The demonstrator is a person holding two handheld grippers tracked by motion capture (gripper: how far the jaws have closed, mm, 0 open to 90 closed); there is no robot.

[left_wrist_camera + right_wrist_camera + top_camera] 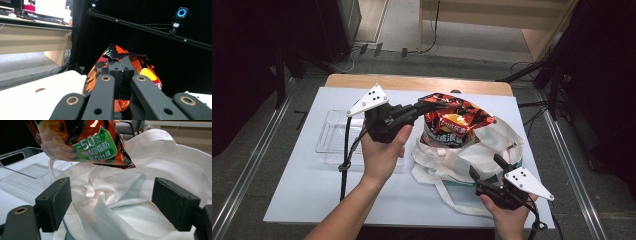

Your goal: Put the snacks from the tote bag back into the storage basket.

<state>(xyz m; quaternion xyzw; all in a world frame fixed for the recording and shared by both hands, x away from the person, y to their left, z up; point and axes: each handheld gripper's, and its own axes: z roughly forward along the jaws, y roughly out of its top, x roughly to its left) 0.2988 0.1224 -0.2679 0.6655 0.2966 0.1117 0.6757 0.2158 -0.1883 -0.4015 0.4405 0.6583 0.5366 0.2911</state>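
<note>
Nearest, at the near right corner of the white table [302, 200], right gripper [484, 167] with its 2 jaws spread wide, nothing pinched between them, hovering just beside the near rim of the white tote bag [492, 145]. Farther left, left gripper [426, 103] clamped tight on the crimped top edge of the red chip bag [454, 120], hanging tilted over the tote's open mouth. Left of the tote, clear plastic tray [332, 135] lying flat on the table.
</note>
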